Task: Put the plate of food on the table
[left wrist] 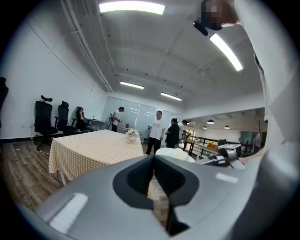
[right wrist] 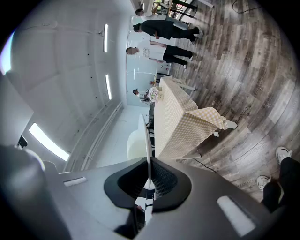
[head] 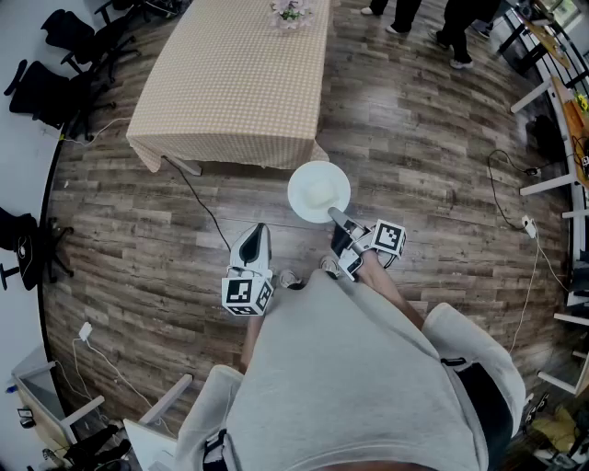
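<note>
**Plate in the air, short of the table**

The right tool (head: 337, 218) is clenching the rim of the white plate (head: 318, 190) at its 5 o'clock edge, carrying it above the wooden floor (head: 433, 184). The checkered table (head: 230, 83) is lying at 11 o'clock from the plate, apart from it. The left tool (head: 258, 232) is hovering at the plate's 8 o'clock, jaws pressed together, gripping nothing.

Black chairs (head: 81, 46) are seen far ahead and to the left of the left gripper (head: 255, 232), and a black cable (head: 204, 210) is laid across the wood floor (head: 433, 184) just ahead of it. Flowers (head: 292, 11) are set far ahead, in line with the gap between both grippers. Standing people (head: 457, 32) and desks (head: 557, 101) are found ahead and to the right of the right gripper (head: 337, 219).
</note>
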The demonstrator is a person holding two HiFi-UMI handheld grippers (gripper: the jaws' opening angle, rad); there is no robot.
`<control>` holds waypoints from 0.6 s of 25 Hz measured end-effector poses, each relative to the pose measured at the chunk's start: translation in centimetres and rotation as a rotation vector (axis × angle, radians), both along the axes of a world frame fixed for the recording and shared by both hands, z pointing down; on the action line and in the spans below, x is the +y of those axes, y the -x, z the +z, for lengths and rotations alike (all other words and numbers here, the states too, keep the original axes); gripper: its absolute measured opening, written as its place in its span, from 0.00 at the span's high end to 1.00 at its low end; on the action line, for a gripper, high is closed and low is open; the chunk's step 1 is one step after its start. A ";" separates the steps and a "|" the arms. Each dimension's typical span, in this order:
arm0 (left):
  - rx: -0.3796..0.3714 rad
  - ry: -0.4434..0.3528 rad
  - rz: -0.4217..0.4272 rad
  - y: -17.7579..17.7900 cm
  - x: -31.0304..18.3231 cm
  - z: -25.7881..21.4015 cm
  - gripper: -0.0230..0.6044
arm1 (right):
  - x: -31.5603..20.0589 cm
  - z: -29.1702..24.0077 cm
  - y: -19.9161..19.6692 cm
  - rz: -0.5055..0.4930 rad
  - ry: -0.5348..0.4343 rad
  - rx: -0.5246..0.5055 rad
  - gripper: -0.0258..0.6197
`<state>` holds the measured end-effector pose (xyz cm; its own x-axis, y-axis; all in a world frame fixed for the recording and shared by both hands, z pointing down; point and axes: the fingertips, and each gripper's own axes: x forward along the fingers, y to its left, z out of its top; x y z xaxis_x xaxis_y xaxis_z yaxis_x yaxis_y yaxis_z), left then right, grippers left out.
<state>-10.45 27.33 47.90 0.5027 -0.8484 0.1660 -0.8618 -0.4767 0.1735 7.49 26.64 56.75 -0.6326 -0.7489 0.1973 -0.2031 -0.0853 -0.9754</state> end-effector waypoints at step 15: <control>0.003 -0.005 -0.012 -0.4 0.5 0.0 0.95 | -0.7 -0.4 0.2 -0.044 -0.019 0.009 0.95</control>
